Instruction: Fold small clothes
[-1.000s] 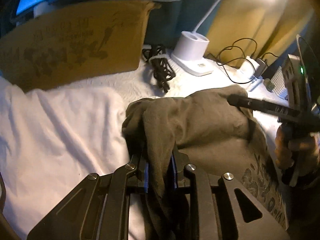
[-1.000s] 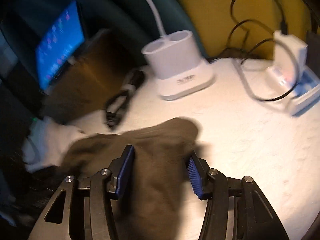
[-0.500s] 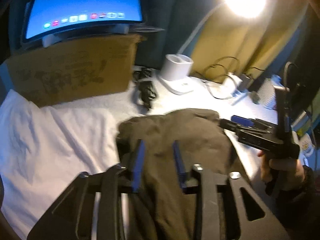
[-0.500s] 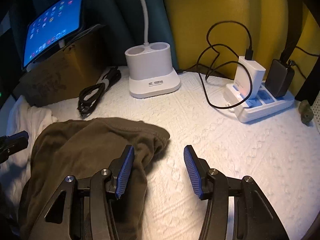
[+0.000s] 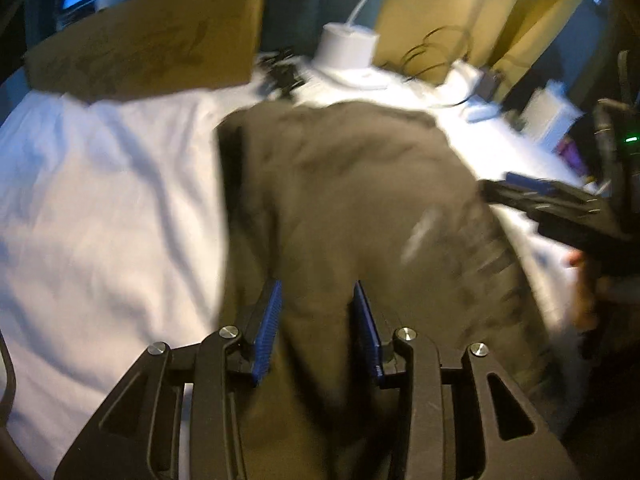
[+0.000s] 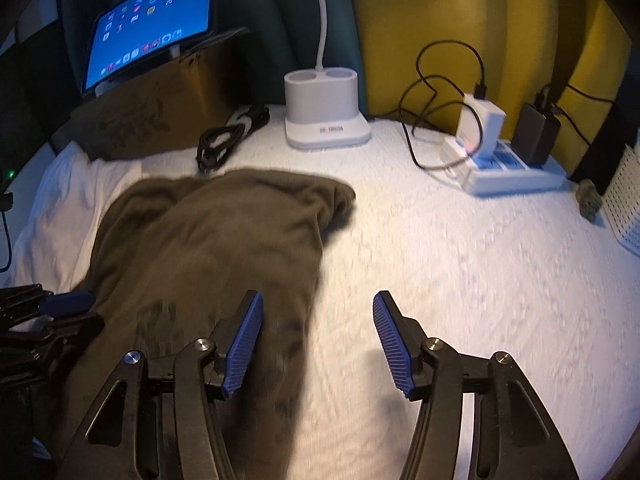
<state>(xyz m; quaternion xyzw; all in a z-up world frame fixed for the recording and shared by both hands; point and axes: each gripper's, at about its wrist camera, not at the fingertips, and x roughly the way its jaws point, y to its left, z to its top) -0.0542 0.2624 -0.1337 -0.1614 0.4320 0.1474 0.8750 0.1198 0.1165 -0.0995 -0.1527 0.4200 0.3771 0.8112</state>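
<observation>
An olive-brown small garment (image 5: 352, 200) lies folded over on the white-covered table; it also shows in the right wrist view (image 6: 216, 240), with a dark print near its front part. My left gripper (image 5: 316, 320) is open above the garment's near end, holding nothing. My right gripper (image 6: 318, 340) is open and empty over the garment's right edge and the white cover. The right gripper shows at the right of the left wrist view (image 5: 552, 196); the left gripper shows at the left edge of the right wrist view (image 6: 48, 312).
A white cloth (image 5: 104, 200) lies left of the garment. At the back stand a cardboard box (image 6: 160, 116) with a lit tablet (image 6: 152, 28), a coiled black cable (image 6: 228, 136), a white lamp base (image 6: 324, 116) and a power strip with chargers (image 6: 508, 164).
My left gripper has opened and let go of the garment, then pulled back toward its near end. My right gripper has drawn back and to the right. The garment now lies flatter.
</observation>
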